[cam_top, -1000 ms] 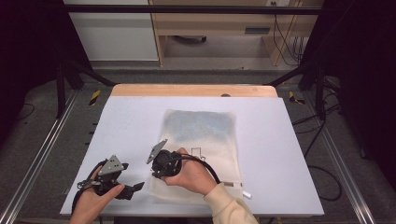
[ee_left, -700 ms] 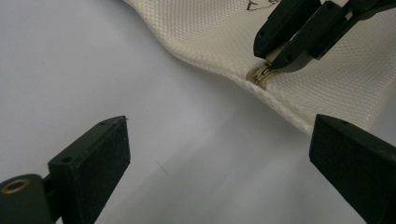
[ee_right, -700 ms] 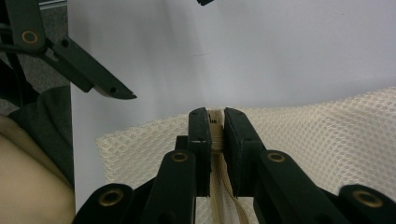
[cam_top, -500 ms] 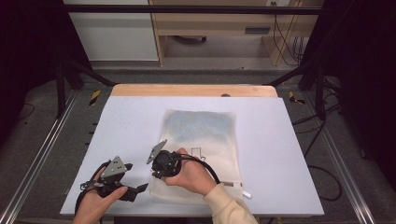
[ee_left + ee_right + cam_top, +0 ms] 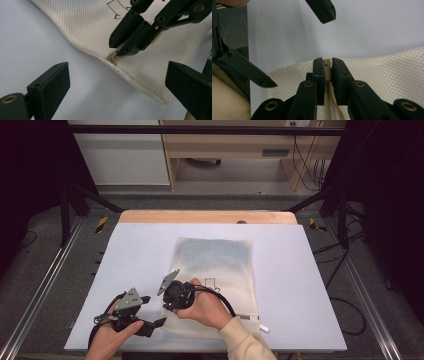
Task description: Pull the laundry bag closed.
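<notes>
A cream mesh zipper bag [image 5: 220, 270] lies flat on the white table [image 5: 125, 260], with something bluish inside its far half. My right gripper [image 5: 168, 307] is at the bag's near left edge. In the right gripper view its jaws are shut [image 5: 328, 71] on the beige zipper pull [image 5: 327, 65]. The left gripper view shows the same grip on the zipper pull [image 5: 113, 58] by the right gripper [image 5: 122, 51]. My left gripper [image 5: 152, 313] stands open just left of that corner, and its jaws [image 5: 117, 92] are wide apart around the bag's edge [image 5: 150, 82] without touching it.
A small white tag [image 5: 262, 327] sticks out at the bag's near right corner. A black outline drawing [image 5: 211, 282] is printed on the mesh. The table's wooden far edge [image 5: 207, 216] borders a metal frame, with floor and cables beyond.
My left gripper has crept a little to the right, closer to the bag's near left corner. The right hand and its gripper have stayed in place on the zipper pull.
</notes>
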